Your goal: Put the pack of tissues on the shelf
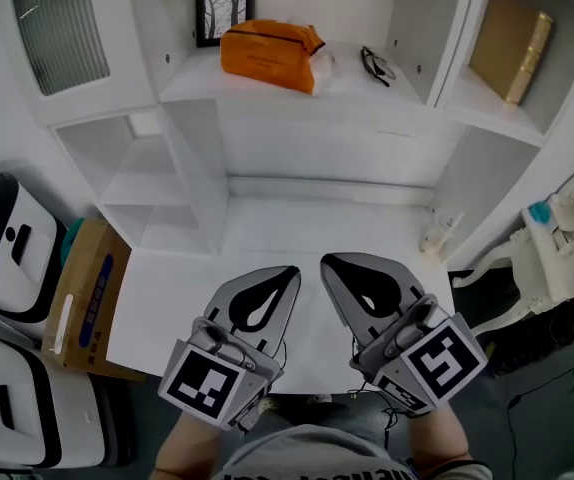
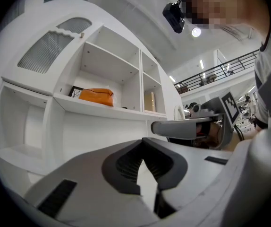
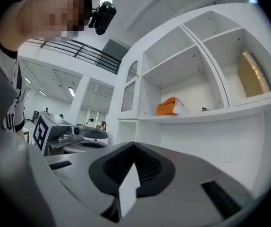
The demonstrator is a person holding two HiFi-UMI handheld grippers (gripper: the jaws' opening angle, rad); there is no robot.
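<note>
Pack of tissues: the orange pack of tissues point(image 1: 270, 54) lies on the white shelf point(image 1: 367, 93), left of that board's middle, with no gripper touching it.
Picture frame: a black picture frame point(image 1: 224, 8) stands upright at the shelf's back left corner, just behind the pack.
Glasses: a pair of dark glasses point(image 1: 377, 65) lies near the shelf's right end, apart from the pack.
Left gripper: the left gripper point(image 1: 293, 270) has its jaws together at the tips with nothing between them; it is held over the front edge of the lower white surface point(image 1: 267, 230).
Right gripper: the right gripper point(image 1: 327, 262) has its jaws closed and empty; it is just beside the left one, and the tips almost meet.
Right compartment: a golden box point(image 1: 512, 46) leans against the side wall.
Lower surface, right back corner: a small pale bottle point(image 1: 440, 233) stands there.
Floor, left: a cardboard box point(image 1: 87, 298).
</note>
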